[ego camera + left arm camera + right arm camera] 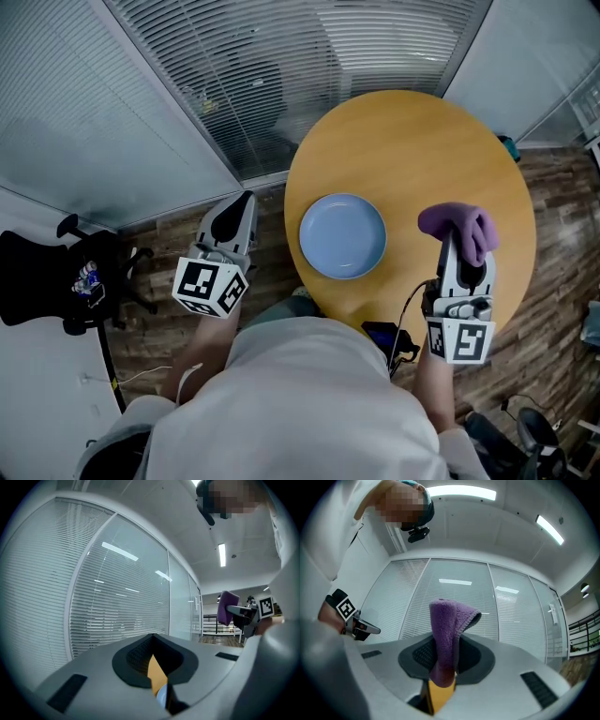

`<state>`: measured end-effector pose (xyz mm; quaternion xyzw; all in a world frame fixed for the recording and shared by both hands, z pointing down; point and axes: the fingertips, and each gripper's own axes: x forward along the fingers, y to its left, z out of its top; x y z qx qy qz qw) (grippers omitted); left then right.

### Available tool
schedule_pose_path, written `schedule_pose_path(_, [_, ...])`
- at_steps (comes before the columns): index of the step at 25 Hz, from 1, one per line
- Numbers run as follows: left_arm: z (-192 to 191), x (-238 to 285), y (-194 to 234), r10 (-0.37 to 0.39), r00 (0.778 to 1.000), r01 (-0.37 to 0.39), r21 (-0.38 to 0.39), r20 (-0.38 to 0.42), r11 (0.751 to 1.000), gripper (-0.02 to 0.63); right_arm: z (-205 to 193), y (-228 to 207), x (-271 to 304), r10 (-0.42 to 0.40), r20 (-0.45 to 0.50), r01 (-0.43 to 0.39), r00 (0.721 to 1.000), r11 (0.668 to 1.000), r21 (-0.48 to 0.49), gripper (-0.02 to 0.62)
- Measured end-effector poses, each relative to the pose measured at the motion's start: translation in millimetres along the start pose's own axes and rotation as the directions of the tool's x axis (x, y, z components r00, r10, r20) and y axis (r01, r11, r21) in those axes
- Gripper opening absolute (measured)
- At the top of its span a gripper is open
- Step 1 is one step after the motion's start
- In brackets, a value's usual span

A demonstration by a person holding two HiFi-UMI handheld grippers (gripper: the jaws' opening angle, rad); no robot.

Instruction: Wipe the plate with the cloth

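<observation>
Left gripper (153,645) fingers together, purple cloth (226,607) far right, blinds (117,616) behind

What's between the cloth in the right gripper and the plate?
Nothing visible. The purple cloth, clamped in the right gripper, is held over the table to the right of the blue plate. Only bare tabletop lies between them.

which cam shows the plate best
The head view: the whole blue plate lies in plain sight on the round table. The left gripper view catches only a pale sliver of it low in the picture. The right gripper view shows none of it.
</observation>
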<state>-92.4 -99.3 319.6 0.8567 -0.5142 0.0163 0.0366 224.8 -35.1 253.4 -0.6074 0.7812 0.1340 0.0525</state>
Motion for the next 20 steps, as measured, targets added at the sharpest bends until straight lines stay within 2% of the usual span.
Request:
schedule_pose_path(10, [4,-16,-3,-0.020,0.999,0.019,0.055,0.027,0.998,0.012,1,7,-6,-0.010,-0.034,0.007,0.999,0.997,-0.081,0.089])
schedule_pose_path(16, [0,-8,7,-0.008,1.000,0.008,0.042,0.019,0.999,0.012,-5,3,4,-0.029,-0.062,0.025,0.998,0.997,-0.069,0.089])
schedule_pose_path(20, [5,-6,7,0.000,1.000,-0.001,0.071,0.019,0.997,0.012,-5,2,7,-0.031,-0.075,0.027,0.997,0.998,-0.052,0.089])
